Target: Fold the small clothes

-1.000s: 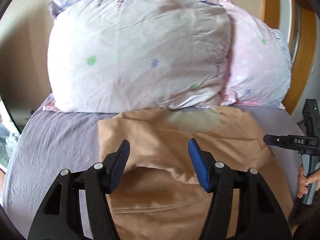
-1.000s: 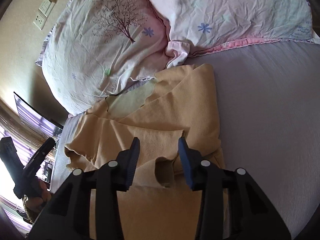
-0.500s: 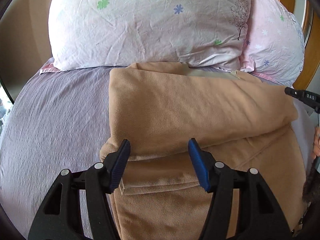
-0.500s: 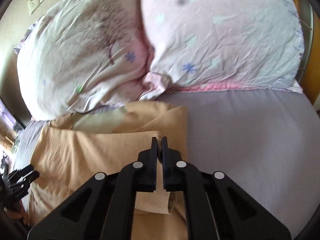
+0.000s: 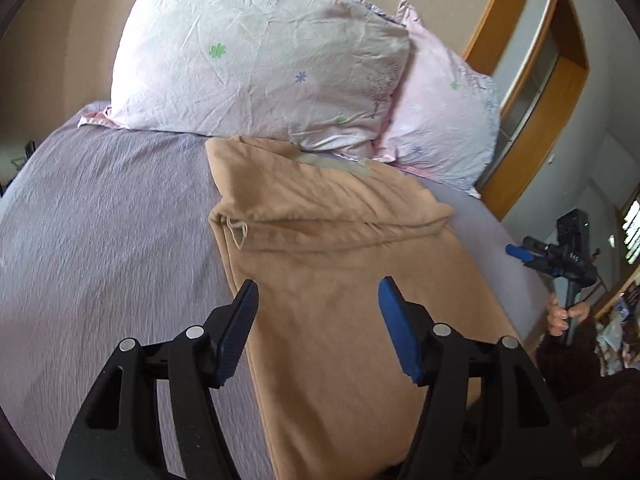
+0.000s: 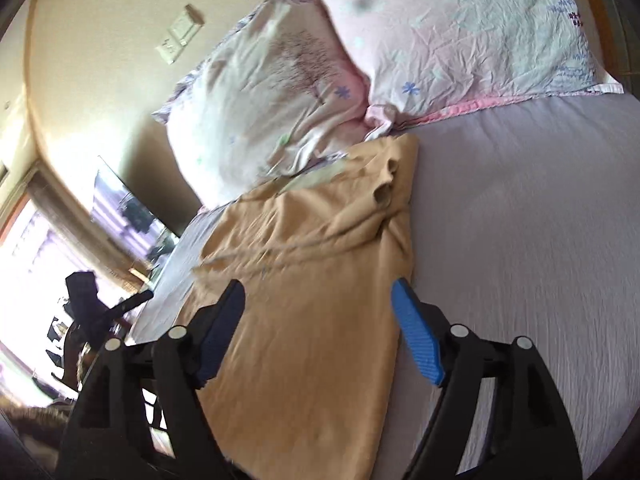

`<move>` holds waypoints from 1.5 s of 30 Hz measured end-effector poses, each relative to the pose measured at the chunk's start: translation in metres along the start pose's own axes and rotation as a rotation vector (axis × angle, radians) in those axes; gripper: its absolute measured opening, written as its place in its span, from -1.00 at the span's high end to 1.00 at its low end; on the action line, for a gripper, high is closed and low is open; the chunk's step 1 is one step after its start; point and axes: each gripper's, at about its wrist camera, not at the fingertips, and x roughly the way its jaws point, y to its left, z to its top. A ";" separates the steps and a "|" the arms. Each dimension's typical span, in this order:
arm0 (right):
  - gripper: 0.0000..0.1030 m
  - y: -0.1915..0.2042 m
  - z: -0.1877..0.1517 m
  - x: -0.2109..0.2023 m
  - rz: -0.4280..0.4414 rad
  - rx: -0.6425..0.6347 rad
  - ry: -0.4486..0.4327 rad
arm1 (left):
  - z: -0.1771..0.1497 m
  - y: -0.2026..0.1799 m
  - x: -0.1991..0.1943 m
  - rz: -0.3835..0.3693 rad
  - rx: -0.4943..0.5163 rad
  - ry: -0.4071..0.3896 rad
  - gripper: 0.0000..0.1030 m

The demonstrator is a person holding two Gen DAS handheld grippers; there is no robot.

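The tan garment (image 5: 340,280) is lying just below the pillows (image 5: 256,52), its top part doubled over. Both the left gripper (image 5: 316,300) and right gripper (image 6: 320,300) are hovering spread and empty (between folds, I judge); next they need fresh edge grips.

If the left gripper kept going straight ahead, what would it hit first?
Probably the tan garment, about at its folded edge; the open left gripper points across it towards the pillows. Depth is uncertain.

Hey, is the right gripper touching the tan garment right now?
Apart. In the right wrist view the right gripper is wide open and holds nothing; its fingers hang above the tan garment, which lies flat on the bed.
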 end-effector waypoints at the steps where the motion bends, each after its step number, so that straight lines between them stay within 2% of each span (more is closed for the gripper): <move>1: -0.64 0.003 -0.019 -0.013 0.033 -0.015 0.017 | -0.013 0.004 -0.013 -0.047 -0.021 -0.002 -0.25; 4: -0.70 0.009 -0.076 -0.044 0.095 -0.041 0.085 | -0.057 0.018 -0.048 -0.162 -0.095 -0.017 -0.25; 7: -0.71 0.002 -0.128 -0.062 0.095 0.000 0.169 | -0.097 0.034 -0.064 -0.208 -0.160 0.008 -0.30; 9: -0.71 -0.010 -0.150 -0.061 0.067 0.049 0.209 | -0.119 0.042 -0.063 -0.215 -0.187 0.046 -0.32; 12: -0.71 -0.028 -0.165 -0.042 0.054 0.114 0.254 | -0.139 0.049 -0.043 -0.194 -0.217 0.122 -0.34; 17: -0.67 -0.035 -0.166 -0.006 0.182 0.150 0.259 | -0.147 0.048 0.000 -0.235 -0.261 0.183 -0.34; 19: -0.40 -0.035 -0.167 0.003 0.234 0.159 0.261 | -0.148 0.046 0.011 -0.243 -0.273 0.192 -0.34; 20: -0.04 -0.034 -0.167 0.007 0.259 0.165 0.266 | -0.147 0.047 0.013 -0.260 -0.294 0.181 -0.33; 21: 0.44 -0.032 -0.169 0.011 0.277 0.164 0.279 | -0.148 0.049 0.013 -0.291 -0.324 0.159 -0.32; 22: 0.67 -0.029 -0.171 0.013 0.293 0.155 0.291 | -0.147 0.052 0.011 -0.338 -0.359 0.131 -0.17; 23: 0.88 -0.025 -0.172 0.013 0.308 0.140 0.301 | -0.148 0.055 0.009 -0.392 -0.393 0.106 0.14; 24: 0.93 -0.020 -0.171 0.011 0.323 0.123 0.301 | -0.148 0.057 0.006 -0.437 -0.428 0.089 0.29; 26: 0.93 -0.011 -0.166 0.002 0.351 0.088 0.290 | -0.146 0.057 0.001 -0.455 -0.464 0.077 0.77; 29: 0.94 0.004 -0.148 -0.011 0.376 0.039 0.247 | -0.136 0.052 -0.007 -0.468 -0.492 0.055 0.90; 32: 0.94 0.021 -0.119 -0.019 0.390 -0.022 0.186 | -0.114 0.042 -0.012 -0.478 -0.475 0.034 0.90; 35: 0.94 0.037 -0.075 -0.018 0.372 -0.083 0.099 | -0.076 0.036 -0.013 -0.459 -0.429 -0.008 0.90; 37: 0.94 0.044 -0.041 -0.015 0.354 -0.103 0.027 | -0.044 0.044 -0.005 -0.465 -0.447 -0.050 0.90; 42: 0.93 0.038 0.057 0.020 0.321 -0.035 -0.161 | 0.048 0.071 0.042 -0.430 -0.507 -0.152 0.90; 45: 0.93 0.020 0.108 0.062 0.239 0.048 -0.204 | 0.092 0.090 0.086 -0.370 -0.540 -0.160 0.90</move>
